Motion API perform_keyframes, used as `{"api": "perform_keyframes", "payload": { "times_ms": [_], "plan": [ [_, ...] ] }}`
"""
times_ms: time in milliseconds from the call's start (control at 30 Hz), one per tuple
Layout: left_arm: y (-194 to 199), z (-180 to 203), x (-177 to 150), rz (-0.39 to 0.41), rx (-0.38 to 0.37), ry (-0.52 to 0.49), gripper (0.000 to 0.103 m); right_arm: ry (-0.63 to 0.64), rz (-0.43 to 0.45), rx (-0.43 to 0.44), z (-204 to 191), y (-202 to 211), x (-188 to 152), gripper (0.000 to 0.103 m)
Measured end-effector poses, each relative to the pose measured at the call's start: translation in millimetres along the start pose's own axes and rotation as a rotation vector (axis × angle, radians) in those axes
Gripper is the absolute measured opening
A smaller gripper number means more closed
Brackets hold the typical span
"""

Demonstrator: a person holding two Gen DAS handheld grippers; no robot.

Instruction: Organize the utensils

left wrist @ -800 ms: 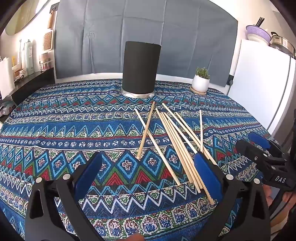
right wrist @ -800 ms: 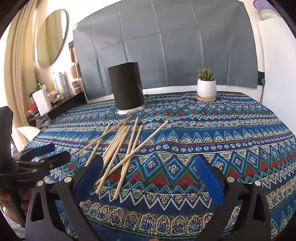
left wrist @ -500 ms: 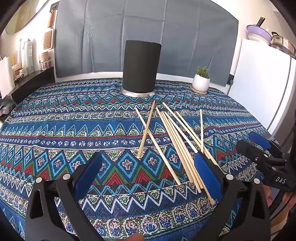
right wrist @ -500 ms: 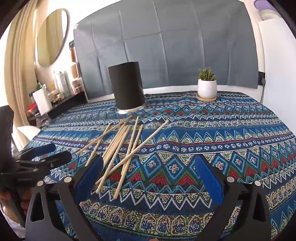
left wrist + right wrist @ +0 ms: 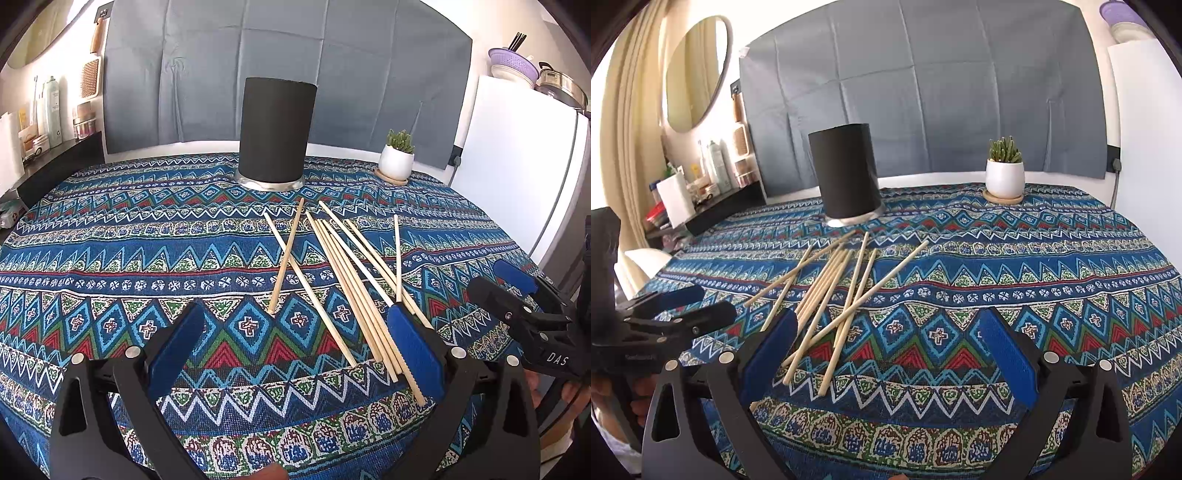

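Observation:
Several wooden chopsticks (image 5: 354, 280) lie loose on the patterned tablecloth (image 5: 110, 258), also shown in the right wrist view (image 5: 834, 295). A tall black cylinder holder (image 5: 275, 133) stands upright behind them (image 5: 846, 173). My left gripper (image 5: 295, 350) is open and empty, above the near table edge, left of the sticks' near ends. My right gripper (image 5: 886, 350) is open and empty, to the right of the sticks. Each gripper shows in the other's view: the right one (image 5: 517, 299) and the left one (image 5: 679, 310).
A small potted succulent in a white pot (image 5: 397, 158) on a wooden coaster stands at the back right (image 5: 1004, 173). A white fridge (image 5: 517, 166) stands right of the table. A dark shelf with bottles (image 5: 713, 177) is at the left.

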State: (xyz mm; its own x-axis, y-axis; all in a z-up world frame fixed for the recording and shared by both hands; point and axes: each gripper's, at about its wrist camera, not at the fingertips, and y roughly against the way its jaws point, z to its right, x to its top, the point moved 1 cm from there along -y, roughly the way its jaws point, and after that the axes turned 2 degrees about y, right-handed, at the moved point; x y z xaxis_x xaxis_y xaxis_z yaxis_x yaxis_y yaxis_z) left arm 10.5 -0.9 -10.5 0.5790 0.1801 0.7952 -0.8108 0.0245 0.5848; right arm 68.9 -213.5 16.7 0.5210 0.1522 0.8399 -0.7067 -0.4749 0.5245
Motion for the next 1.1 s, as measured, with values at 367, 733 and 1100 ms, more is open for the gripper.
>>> {"api": "perform_keyframes", "payload": {
  "times_ms": [367, 733, 1100],
  "plan": [
    [-5.2, -1.4, 1.6, -0.013, 0.006, -0.001, 0.097, 0.006, -0.006, 0.001, -1.5, -2.0, 1.1, 0.095],
    [-8.5, -0.2, 0.2, -0.025, 0.004, -0.005, 0.097, 0.008, -0.023, 0.001, -2.5, -5.6, 0.7, 0.095],
    [-9.0, 0.7, 0.4, -0.026, 0.005, -0.008, 0.097, 0.007, -0.024, -0.001, -1.8, -6.3, 0.8, 0.095]
  ]
}}
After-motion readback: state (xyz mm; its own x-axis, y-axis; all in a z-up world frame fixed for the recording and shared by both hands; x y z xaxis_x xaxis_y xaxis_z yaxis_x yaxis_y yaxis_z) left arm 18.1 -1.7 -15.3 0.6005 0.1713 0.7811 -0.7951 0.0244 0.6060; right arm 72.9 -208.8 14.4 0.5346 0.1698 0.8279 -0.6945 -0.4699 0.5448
